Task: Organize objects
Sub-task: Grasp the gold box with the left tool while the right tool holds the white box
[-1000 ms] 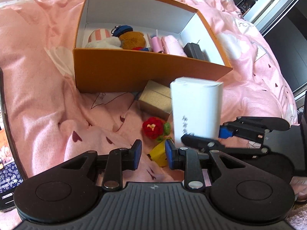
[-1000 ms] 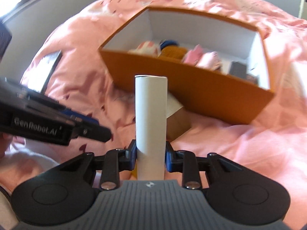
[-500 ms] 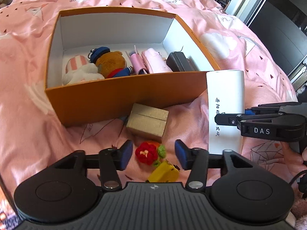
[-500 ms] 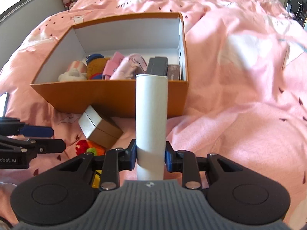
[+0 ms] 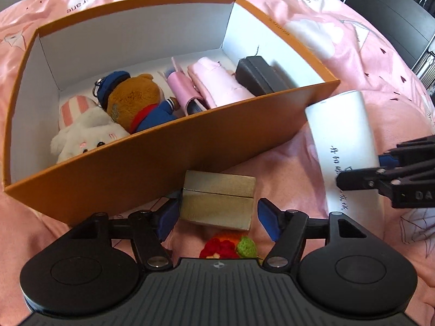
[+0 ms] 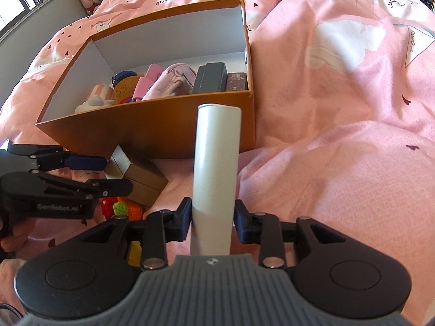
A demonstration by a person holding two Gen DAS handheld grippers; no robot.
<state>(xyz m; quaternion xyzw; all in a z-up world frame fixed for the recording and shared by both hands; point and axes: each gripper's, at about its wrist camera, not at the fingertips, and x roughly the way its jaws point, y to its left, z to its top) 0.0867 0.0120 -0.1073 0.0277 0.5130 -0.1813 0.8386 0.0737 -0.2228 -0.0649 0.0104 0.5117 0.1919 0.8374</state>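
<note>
An orange box [image 5: 168, 160] [image 6: 152, 125] with a white inside lies on the pink bedspread and holds plush toys, pink pouches and a dark case. My left gripper [image 5: 217, 216] is open, its fingertips on either side of a small beige box [image 5: 218, 198] [image 6: 141, 174] that lies just in front of the orange box. My right gripper [image 6: 213, 217] is shut on an upright white flat box [image 6: 216, 174] [image 5: 345, 146], held right of the orange box's near right corner.
A red, orange and green crocheted toy [image 5: 228, 247] [image 6: 122, 207] lies under my left gripper. A yellow item [image 6: 134, 252] shows beneath my right gripper. Rumpled pink bedspread [image 6: 339, 135] surrounds everything. Plush toys sit by the window, far left.
My left gripper moved forward past the crocheted toy and now straddles the beige box, with the orange box nearer. My right gripper, still holding the white box, swung right of the orange box.
</note>
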